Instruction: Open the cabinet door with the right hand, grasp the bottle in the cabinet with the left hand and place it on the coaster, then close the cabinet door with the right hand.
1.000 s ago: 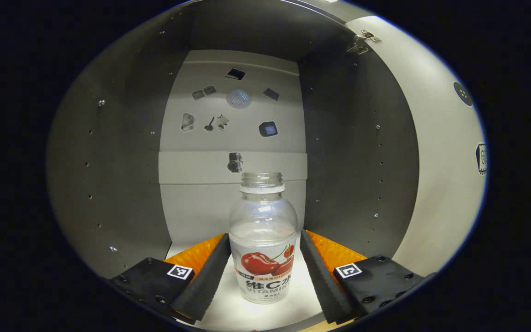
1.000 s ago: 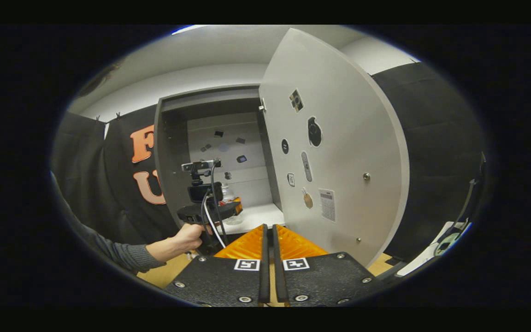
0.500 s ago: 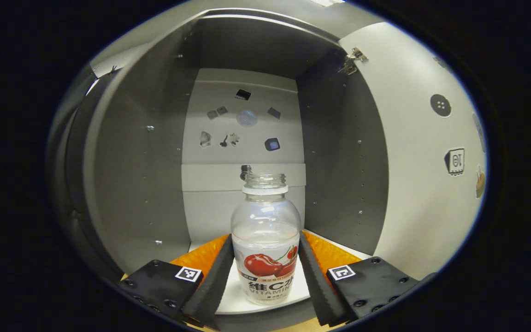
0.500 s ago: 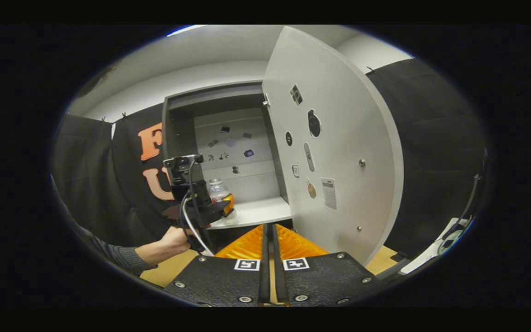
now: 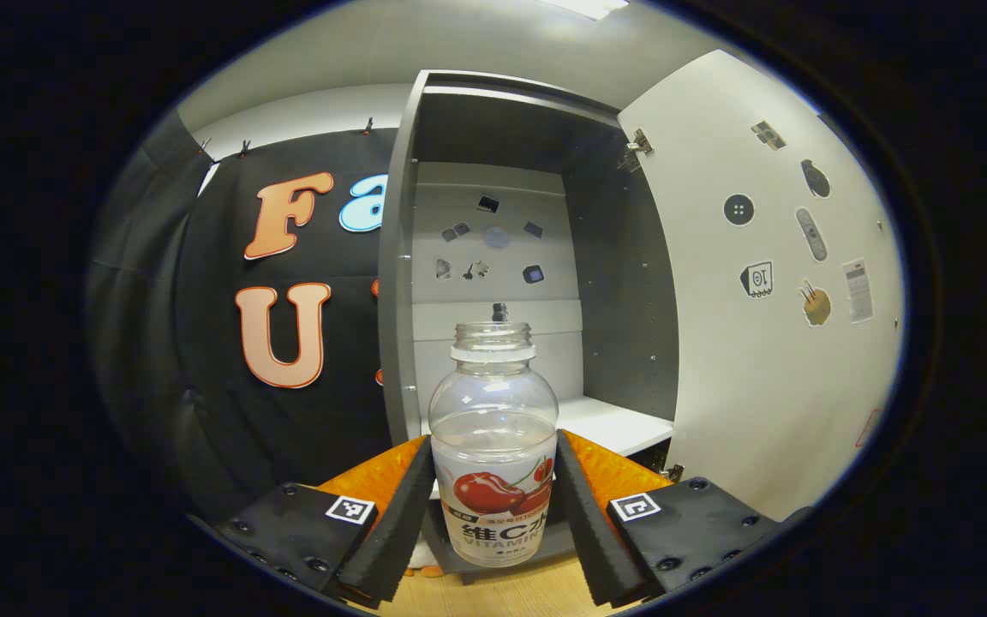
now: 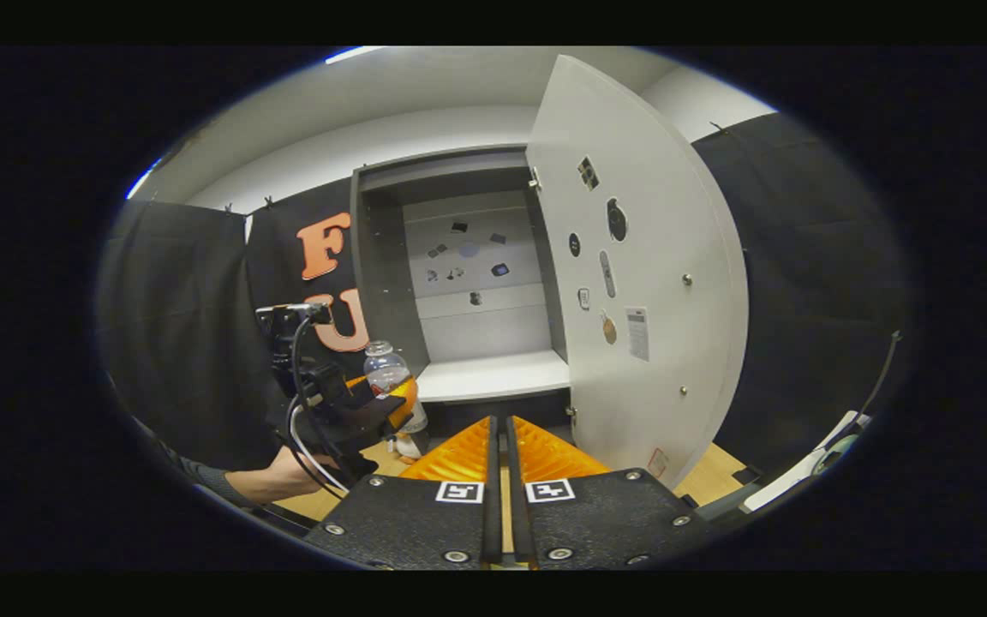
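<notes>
A clear, capless bottle [image 5: 493,446] with a cherry label is held upright between my left gripper's fingers; that gripper [image 5: 493,506] is shut on it, out in front of the cabinet and above the wooden table. The right gripper view shows the same bottle [image 6: 389,377] in the left gripper [image 6: 391,401], held by a hand left of the cabinet opening. The grey cabinet [image 5: 493,257] stands open, its white door [image 5: 768,291] swung out to the right. My right gripper [image 6: 500,437] is shut with nothing between its fingers, below the open door [image 6: 639,274].
The cabinet's white shelf [image 6: 493,377] is bare. Small stickers dot the cabinet's back wall and the inside of the door. A wooden table top [image 5: 502,596] lies below the bottle. Black cloth hangs on both sides. A white and green object [image 6: 832,446] lies at far right.
My left gripper has drawn the bottle back out of the cabinet, off the shelf, to the left of the opening. The right gripper has stayed shut and shifted a little.
</notes>
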Tool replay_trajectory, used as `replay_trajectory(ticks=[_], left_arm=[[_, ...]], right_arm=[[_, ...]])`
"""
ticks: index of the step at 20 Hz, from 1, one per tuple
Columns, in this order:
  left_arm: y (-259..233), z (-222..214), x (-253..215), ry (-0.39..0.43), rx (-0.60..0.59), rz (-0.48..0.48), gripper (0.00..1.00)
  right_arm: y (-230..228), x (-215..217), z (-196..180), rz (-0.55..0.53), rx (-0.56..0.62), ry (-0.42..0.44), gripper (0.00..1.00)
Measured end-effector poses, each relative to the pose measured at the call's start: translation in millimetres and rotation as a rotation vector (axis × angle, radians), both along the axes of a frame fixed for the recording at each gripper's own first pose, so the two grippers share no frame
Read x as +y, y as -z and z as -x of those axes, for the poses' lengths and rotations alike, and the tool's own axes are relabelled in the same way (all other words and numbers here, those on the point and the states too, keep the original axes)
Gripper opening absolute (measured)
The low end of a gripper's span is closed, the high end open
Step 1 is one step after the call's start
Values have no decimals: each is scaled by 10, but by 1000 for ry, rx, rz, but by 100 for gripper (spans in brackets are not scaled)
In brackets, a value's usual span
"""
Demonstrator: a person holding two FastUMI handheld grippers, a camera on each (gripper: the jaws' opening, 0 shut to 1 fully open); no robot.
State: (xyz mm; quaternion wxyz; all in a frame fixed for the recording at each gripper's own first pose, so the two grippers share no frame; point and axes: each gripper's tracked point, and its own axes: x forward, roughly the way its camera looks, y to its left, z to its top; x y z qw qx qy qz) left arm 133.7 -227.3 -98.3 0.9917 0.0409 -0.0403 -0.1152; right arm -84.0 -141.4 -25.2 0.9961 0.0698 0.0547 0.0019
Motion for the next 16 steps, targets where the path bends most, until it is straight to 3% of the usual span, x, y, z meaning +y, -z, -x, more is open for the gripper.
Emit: replay_trajectory(ticks=[4, 7, 9, 11, 12, 16], left_arm=[[573, 336, 203, -30, 62, -35, 85], [1034, 524, 381, -53, 86, -68, 85], [1347, 628, 491, -55, 105, -75, 85], [1640, 724, 599, -62, 147, -60, 85], [1751, 763, 668, -73, 163, -46, 85], [2125, 788, 879, -113, 207, -31, 85]], right_arm=[[97, 121, 119, -7, 27, -41, 4], [214, 154, 146, -17, 61, -57, 0], [325, 176, 124, -42, 95, -68, 4], [407, 212, 108, -60, 125, -83, 0], [440, 236, 104, -62, 134, -92, 4], [668, 274, 66, -56, 195, -99, 2]])
